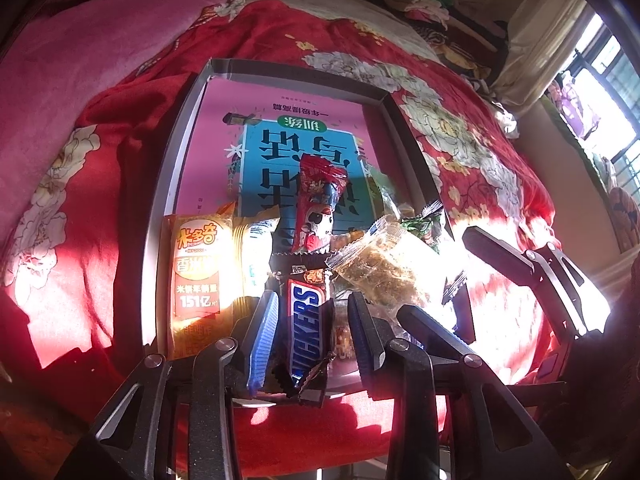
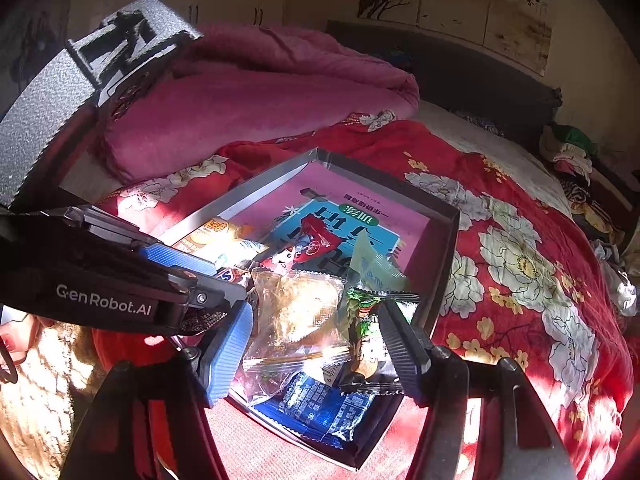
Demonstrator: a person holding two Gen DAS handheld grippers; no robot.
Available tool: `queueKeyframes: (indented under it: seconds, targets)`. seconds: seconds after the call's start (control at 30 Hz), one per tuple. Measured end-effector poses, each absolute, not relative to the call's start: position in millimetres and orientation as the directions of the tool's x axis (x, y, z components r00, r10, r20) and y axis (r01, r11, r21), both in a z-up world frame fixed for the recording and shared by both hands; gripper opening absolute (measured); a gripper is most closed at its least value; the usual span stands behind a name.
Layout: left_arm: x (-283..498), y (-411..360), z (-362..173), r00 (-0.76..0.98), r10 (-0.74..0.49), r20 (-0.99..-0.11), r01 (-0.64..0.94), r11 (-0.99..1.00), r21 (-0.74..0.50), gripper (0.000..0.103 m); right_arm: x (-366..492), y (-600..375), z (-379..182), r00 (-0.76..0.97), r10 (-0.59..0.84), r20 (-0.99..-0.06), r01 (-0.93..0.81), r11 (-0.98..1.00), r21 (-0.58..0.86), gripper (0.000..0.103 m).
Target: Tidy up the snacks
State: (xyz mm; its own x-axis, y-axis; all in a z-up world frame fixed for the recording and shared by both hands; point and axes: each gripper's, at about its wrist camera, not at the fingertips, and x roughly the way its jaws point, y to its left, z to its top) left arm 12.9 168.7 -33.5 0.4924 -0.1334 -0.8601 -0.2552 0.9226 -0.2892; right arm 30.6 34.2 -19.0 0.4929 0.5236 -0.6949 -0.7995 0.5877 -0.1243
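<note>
A shallow grey tray [image 1: 176,152] with a pink and blue book [image 1: 280,120] as its floor lies on the bed. A Snickers bar [image 1: 308,332] rests at its near edge between the fingers of my left gripper [image 1: 314,298], with a small gap showing on each side, so the gripper is open. An orange rice-cracker packet [image 1: 196,280] lies to its left and a red cartoon candy packet [image 1: 320,204] beyond it. My right gripper [image 2: 314,312] stands open around a clear packet of brown snack [image 2: 296,320] and a green packet [image 2: 364,320]. A blue packet [image 2: 316,404] lies beneath them.
The tray [image 2: 240,196] sits on a red floral quilt [image 2: 520,260]. A pink blanket [image 2: 260,100] is heaped behind it, and a clothes pile [image 2: 568,148] lies far right. Strong sun from a window [image 1: 608,92] glares over the near quilt. A hand [image 2: 12,340] shows at the left edge.
</note>
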Motion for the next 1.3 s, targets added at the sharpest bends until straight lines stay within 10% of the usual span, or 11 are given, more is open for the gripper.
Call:
queueKeyframes:
  seconds: [0.43, 1.3]
  targets:
    - [12, 165, -21, 0.540, -0.109, -0.835, -0.241, 0.930, -0.277, 0.068, 36, 21, -13, 0.524, 0.514, -0.679, -0.765, 0.635, -0.110, 0.072]
    - [-17, 152, 24, 0.629, -0.029, -0.777, -0.267, 0.930, -0.251, 0.078, 35, -22, 40, 0.583, 0.550, -0.598, -0.691, 0.722, -0.011, 0.094]
